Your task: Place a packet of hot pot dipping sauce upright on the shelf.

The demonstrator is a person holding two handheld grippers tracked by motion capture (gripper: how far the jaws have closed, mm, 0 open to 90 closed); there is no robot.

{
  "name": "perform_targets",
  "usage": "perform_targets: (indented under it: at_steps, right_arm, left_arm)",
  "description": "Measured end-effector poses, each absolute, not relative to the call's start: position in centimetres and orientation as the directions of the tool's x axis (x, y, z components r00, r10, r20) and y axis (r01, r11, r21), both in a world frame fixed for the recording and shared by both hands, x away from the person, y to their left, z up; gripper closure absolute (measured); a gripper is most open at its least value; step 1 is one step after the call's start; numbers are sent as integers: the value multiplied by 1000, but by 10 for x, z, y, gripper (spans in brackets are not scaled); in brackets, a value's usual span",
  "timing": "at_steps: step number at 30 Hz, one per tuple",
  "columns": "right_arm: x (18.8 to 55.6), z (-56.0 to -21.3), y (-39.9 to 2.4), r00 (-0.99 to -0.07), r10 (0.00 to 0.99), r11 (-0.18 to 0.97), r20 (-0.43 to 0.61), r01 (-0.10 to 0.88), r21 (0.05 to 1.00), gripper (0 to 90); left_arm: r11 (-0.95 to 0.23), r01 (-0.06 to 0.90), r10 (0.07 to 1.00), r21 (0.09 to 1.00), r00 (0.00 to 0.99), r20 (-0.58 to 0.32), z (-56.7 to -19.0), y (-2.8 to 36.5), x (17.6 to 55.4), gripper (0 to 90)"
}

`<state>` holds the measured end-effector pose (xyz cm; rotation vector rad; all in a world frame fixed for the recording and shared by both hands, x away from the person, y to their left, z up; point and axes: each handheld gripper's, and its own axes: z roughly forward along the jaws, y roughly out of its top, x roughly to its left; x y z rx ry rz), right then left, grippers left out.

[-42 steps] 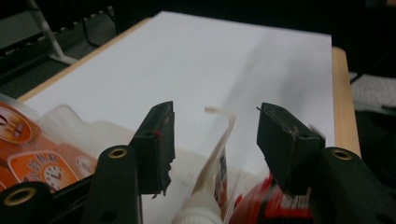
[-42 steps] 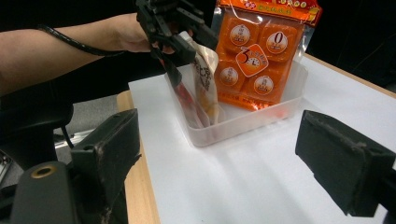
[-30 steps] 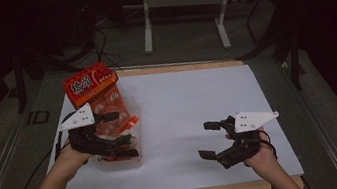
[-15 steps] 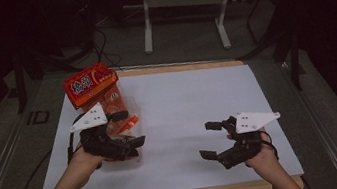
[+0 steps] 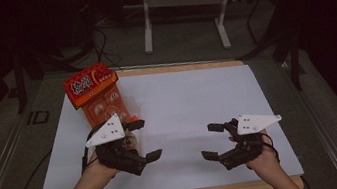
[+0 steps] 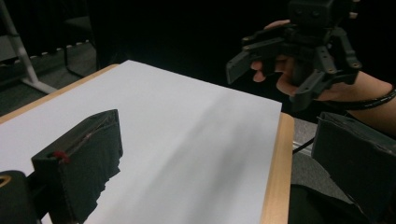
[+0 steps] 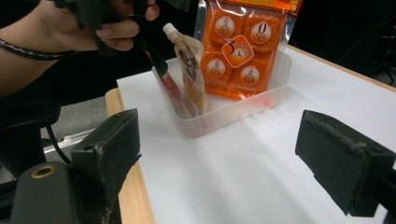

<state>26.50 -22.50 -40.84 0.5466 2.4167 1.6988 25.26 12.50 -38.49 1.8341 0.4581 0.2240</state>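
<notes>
Your left gripper (image 5: 139, 140) is at the near left of the white table surface (image 5: 193, 101), its jaws standing wide with nothing between them; they have just been opening, and in the left gripper view bare white sheet lies between the two black jaws. Your right gripper (image 5: 212, 141) rests at the near right, well apart from the left one, its jaws likewise spread wide and empty, pointing toward the left side of the table. Just beyond your left gripper stands a shallow translucent plastic tray (image 7: 243, 109), seated near the table's left edge. Inside the tray, toward its near-left end, a small spouted pouch (image 7: 191, 70) stands upright with a slight lean; its print is too blurred to read. Beside it a thin red packet (image 7: 170, 86) stands on edge against the tray wall, its lettering not legible. Farther back in the tray an orange multi-pack of sealed cups (image 7: 238, 51) stands upright, rising well above the rim; the cup lids carry round white labels, one showing a "0", and a central diamond badge reads "3". Its red header card (image 5: 89, 83) bears white characters that you cannot make out at this resolution.
</notes>
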Motion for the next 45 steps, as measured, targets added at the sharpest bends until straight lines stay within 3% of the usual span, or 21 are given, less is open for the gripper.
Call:
perform_targets:
  at_steps: [20, 45]
  right_arm:
    - [262, -436, -232, -896, 433, 300, 102, 249, 921, 137]
    - [270, -464, -237, -878, 459, 325, 134, 306, 895, 136]
  left_arm:
    - [-303, 203, 329, 931, 939, -98, -427, 92, 224, 24]
    - [-340, 271, 322, 901, 933, -160, -482, 86, 217, 26]
